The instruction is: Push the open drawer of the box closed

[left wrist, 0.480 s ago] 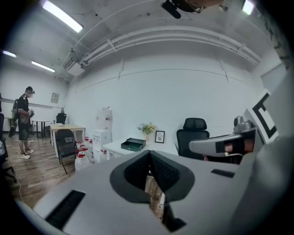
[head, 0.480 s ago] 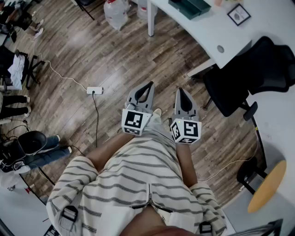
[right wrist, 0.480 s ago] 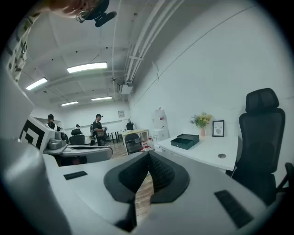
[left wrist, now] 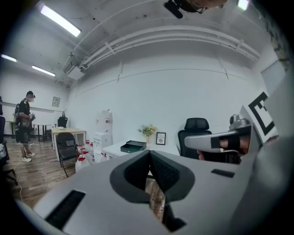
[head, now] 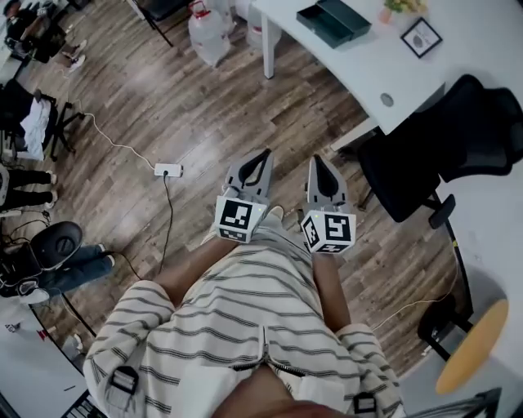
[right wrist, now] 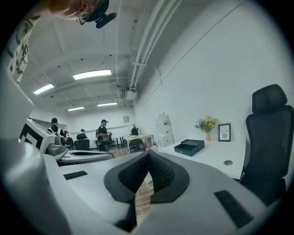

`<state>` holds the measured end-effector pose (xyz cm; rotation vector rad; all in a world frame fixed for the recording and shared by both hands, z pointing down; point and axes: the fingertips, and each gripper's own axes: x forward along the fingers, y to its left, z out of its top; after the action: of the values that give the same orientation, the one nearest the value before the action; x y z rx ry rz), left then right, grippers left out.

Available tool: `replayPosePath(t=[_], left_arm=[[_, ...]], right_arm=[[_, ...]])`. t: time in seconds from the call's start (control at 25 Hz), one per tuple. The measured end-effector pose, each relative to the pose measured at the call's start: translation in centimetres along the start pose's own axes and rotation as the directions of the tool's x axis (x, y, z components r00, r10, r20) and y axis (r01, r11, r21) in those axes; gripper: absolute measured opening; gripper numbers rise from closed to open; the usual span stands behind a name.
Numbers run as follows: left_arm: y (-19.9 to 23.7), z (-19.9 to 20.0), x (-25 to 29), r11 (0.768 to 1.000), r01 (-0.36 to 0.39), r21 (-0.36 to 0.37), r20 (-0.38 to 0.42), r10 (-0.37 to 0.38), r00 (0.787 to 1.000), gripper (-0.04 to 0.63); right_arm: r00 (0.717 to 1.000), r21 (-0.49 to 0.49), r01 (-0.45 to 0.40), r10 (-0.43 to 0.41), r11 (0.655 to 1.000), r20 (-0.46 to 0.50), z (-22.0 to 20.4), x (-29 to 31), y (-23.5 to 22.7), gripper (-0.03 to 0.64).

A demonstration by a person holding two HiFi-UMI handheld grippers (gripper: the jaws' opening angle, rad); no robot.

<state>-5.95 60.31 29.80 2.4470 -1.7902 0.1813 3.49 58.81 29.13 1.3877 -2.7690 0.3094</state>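
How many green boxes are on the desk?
1: the dark green box, at the far end of the white desk, left of the framed picture. Others may lie outside the frame.

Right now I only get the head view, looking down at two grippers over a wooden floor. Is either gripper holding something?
Observer: No. In their own views the left gripper and the right gripper are both shut, pads together with nothing between them.
Operator: What's straight ahead of them?
Observer: A vase of flowers and a framed picture stand upright behind the dark green box on the white desk.
Operator: Is anyone else around?
Observer: Yes. The left gripper view shows a person standing at the room's far end.
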Motion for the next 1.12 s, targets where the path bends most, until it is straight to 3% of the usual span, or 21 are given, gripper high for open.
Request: replayPosePath(t=[0.56, 1.12], left_arm=[[0.2, 0.3, 3.3, 0.999, 0.008, -0.048, 0.004, -0.007, 1.000, -0.009], [6.4, 1.6, 16.0, 0.998, 0.028, -0.057, -0.002, -0.029, 1.000, -0.009]], right_arm=[[1.000, 0.011, -0.002, 0.002, 1.000, 0.017, 0.9, 2.2, -2.8, -0.002], [1.000, 0.006, 0.016, -0.016, 1.000, -0.025, 2.0, 14.4, -8.9, 0.009]])
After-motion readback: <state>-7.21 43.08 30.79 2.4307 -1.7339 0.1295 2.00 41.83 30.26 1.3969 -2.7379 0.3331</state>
